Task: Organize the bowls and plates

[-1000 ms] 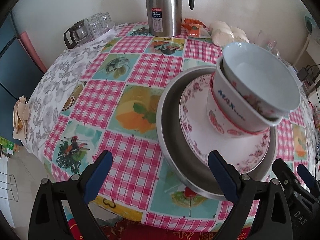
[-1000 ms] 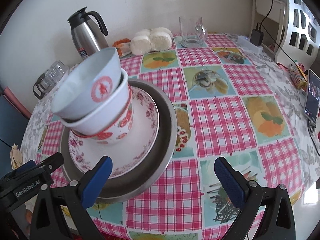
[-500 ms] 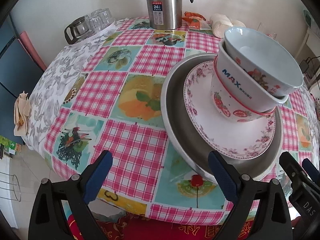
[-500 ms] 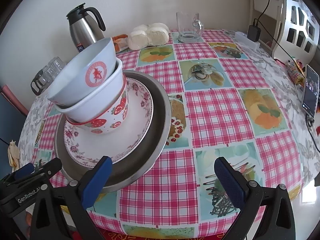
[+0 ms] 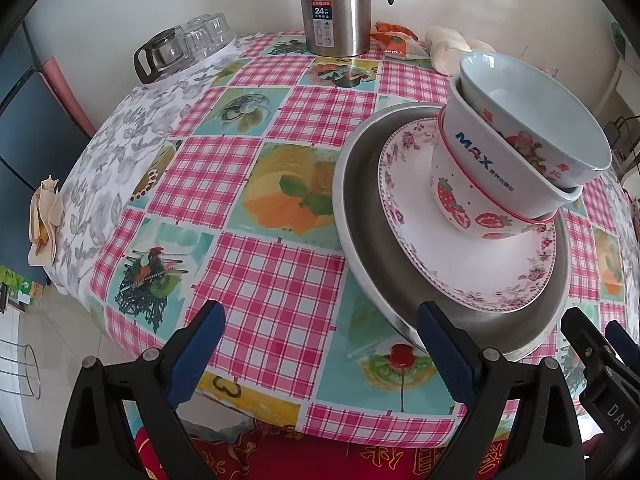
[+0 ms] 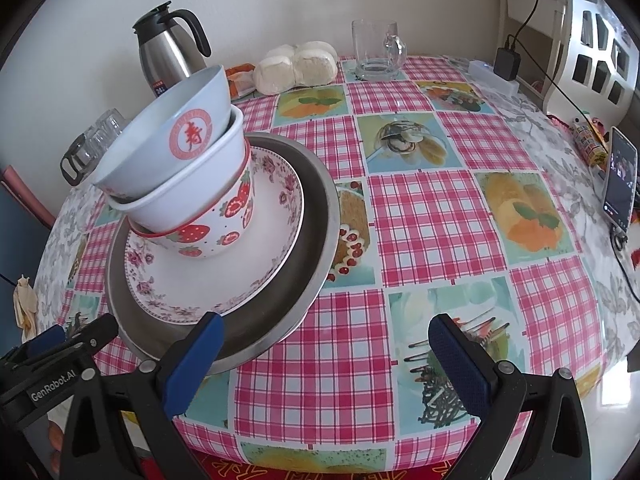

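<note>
A stack stands on the round table: a steel plate (image 5: 360, 240) (image 6: 312, 240) at the bottom, a floral plate (image 5: 500, 264) (image 6: 224, 276) on it, then a strawberry bowl (image 5: 464, 208) (image 6: 216, 232), a white MAX bowl (image 5: 488, 156) (image 6: 188, 200) and a pale blue bowl (image 5: 532, 108) (image 6: 160, 140) nested and tilted. My left gripper (image 5: 320, 344) is open and empty, near the table's front edge, left of the stack. My right gripper (image 6: 324, 350) is open and empty, just right of the stack, its left finger over the steel plate's rim.
A steel thermos (image 5: 336, 4) (image 6: 168, 52), a glass pot with glasses (image 5: 176, 48), buns (image 6: 296, 66) and a glass mug (image 6: 376, 50) stand at the back. A phone (image 6: 620, 184) lies at the right edge. The checked tablecloth (image 5: 224, 168) covers the table.
Both grippers have pulled back and lowered a little, away from the stack. The stack stays in place. Both stay open.
</note>
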`<state>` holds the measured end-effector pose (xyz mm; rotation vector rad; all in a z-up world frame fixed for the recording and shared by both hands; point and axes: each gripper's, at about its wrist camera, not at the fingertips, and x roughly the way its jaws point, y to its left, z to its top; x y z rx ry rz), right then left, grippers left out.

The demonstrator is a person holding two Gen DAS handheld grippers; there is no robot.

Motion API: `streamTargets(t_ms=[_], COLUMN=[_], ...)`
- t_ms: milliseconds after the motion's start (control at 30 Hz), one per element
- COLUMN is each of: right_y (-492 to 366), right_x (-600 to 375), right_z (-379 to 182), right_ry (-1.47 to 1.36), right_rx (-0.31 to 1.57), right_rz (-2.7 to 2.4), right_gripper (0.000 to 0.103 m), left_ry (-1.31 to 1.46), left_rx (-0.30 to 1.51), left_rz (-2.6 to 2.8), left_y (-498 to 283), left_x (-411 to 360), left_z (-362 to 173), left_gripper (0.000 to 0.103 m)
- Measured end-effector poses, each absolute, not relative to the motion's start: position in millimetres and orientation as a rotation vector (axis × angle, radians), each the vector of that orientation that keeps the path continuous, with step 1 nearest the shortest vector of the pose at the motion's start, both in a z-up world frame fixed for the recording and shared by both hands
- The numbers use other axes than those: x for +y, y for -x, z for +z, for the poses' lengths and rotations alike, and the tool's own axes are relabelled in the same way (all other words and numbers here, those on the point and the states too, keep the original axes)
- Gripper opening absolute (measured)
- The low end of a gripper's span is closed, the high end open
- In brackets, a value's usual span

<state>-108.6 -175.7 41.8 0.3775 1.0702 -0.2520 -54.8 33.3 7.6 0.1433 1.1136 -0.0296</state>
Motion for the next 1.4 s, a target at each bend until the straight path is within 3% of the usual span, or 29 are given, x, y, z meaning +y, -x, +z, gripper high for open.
streamTargets(t_ms=[1400], right_y=[107], right_x=[-178], right_z=[39], right_ry=[-0.358], right_rx=[1.093], right_rz=[-0.261], right_gripper=[0.103], left_ry=[-0.103], left_rx=[1.127], left_rz=[-0.015], left_y=[50], left_x=[45], left_z=[6], left_gripper=[0.096])
